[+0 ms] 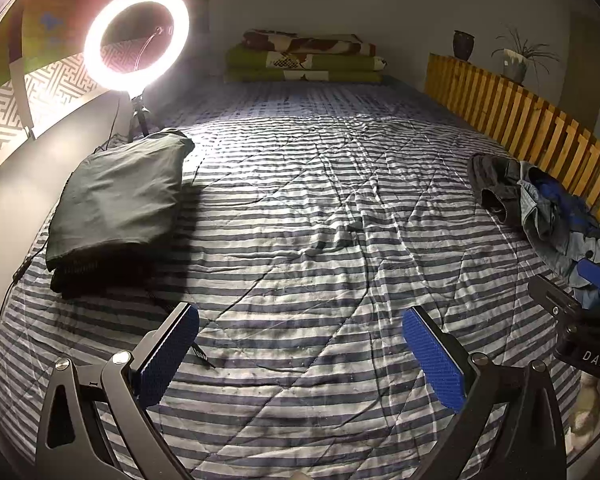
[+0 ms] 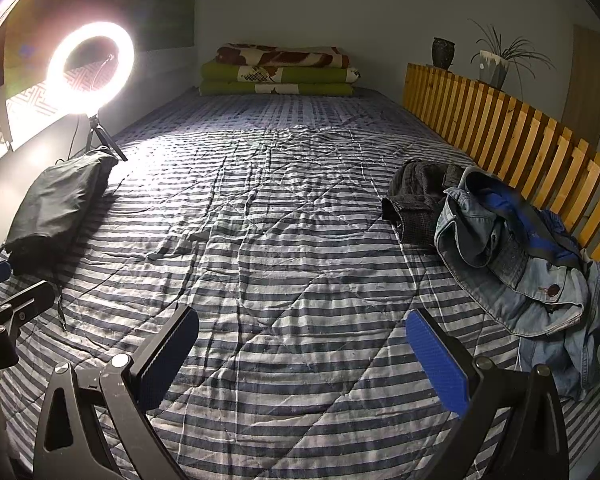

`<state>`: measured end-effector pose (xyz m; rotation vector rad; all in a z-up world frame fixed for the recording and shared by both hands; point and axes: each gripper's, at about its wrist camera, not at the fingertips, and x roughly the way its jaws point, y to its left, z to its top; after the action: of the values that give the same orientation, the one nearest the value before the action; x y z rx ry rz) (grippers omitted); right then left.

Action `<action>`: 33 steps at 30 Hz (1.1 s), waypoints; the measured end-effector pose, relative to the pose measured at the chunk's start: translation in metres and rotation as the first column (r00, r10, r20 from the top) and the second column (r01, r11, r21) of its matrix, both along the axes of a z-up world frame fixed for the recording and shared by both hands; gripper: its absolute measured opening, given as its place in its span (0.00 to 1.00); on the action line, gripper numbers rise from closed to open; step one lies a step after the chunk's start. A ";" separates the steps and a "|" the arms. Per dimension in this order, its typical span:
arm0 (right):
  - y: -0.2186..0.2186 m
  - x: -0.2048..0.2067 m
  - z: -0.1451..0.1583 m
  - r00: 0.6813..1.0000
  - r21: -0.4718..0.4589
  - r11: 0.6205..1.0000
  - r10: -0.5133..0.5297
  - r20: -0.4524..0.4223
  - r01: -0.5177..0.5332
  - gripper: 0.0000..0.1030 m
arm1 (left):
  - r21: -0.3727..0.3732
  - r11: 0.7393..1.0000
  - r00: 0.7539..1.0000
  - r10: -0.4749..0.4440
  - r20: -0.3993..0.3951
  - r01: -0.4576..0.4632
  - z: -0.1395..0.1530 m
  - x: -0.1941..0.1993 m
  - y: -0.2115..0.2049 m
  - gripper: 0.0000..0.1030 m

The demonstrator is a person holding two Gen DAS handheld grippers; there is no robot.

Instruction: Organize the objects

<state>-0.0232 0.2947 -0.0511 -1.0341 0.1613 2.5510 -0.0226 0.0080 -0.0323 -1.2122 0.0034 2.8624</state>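
A folded dark green garment (image 1: 120,196) lies in a stack on the left side of the striped bed (image 1: 300,208); it also shows in the right wrist view (image 2: 56,208). A loose pile of clothes (image 2: 512,252), with a denim piece, a blue piece and a dark grey piece (image 2: 416,196), lies at the right by the wooden rail; it also shows in the left wrist view (image 1: 548,208). My left gripper (image 1: 300,356) is open and empty above the bedspread. My right gripper (image 2: 302,356) is open and empty, left of the pile.
A lit ring light (image 1: 136,38) on a small tripod stands at the left behind the folded stack. Folded blankets (image 1: 304,58) are stacked at the far end. A wooden slatted rail (image 2: 512,140) with a vase and a potted plant (image 2: 496,60) borders the right side.
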 end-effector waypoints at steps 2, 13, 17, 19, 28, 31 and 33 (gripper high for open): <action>0.000 0.000 0.000 1.000 0.001 1.000 0.000 0.001 0.000 0.99 | -0.003 1.000 1.000 -0.002 -0.001 0.002 0.000 0.000 0.000 1.00; 0.000 0.000 -0.001 1.000 -0.004 1.000 -0.003 0.002 0.003 0.99 | -0.005 1.000 1.000 -0.006 -0.001 0.006 0.000 0.000 0.000 1.00; 0.000 0.000 -0.001 1.000 -0.003 1.000 -0.004 0.002 0.004 0.99 | -0.006 1.000 1.000 -0.006 -0.003 0.006 0.001 0.000 0.000 1.00; 0.000 0.000 -0.001 1.000 -0.003 1.000 -0.003 0.001 0.003 0.99 | -0.005 1.000 1.000 -0.004 -0.002 0.004 0.001 0.000 -0.001 1.00; -0.001 0.000 -0.002 1.000 -0.007 1.000 -0.001 0.003 0.001 0.99 | -0.007 1.000 1.000 -0.008 -0.003 0.008 0.001 0.001 -0.001 1.00; 0.000 0.000 -0.002 1.000 -0.010 1.000 0.000 0.003 0.000 0.99 | -0.007 1.000 1.000 -0.008 -0.003 0.008 0.001 0.001 -0.001 1.00; -0.001 0.000 -0.002 1.000 -0.008 1.000 0.000 0.003 0.000 0.99 | -0.006 1.000 1.000 -0.008 -0.003 0.008 0.001 0.001 -0.001 1.00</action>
<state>-0.0231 0.2941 -0.0529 -1.0408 0.1712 2.5510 -0.0215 0.0067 -0.0313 -1.2062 0.0166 2.8592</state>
